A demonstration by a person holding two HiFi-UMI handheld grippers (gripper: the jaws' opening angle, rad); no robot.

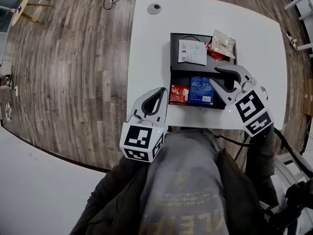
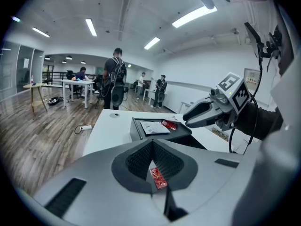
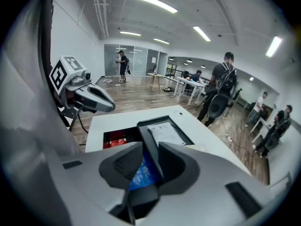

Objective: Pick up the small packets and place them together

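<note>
Hovering over the black tray [image 1: 195,68], my right gripper [image 1: 215,76] has jaws released above a blue packet [image 1: 200,89], its white print unreadable. My left gripper [image 1: 161,91] has jaws clenched, empty.

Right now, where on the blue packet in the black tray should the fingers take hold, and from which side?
Probably its right edge, from above. The blue packet lies flat in the black tray, so only an edge can be pinched; the red packet lies close at its left, and the open right gripper hangs over its right side.
</note>
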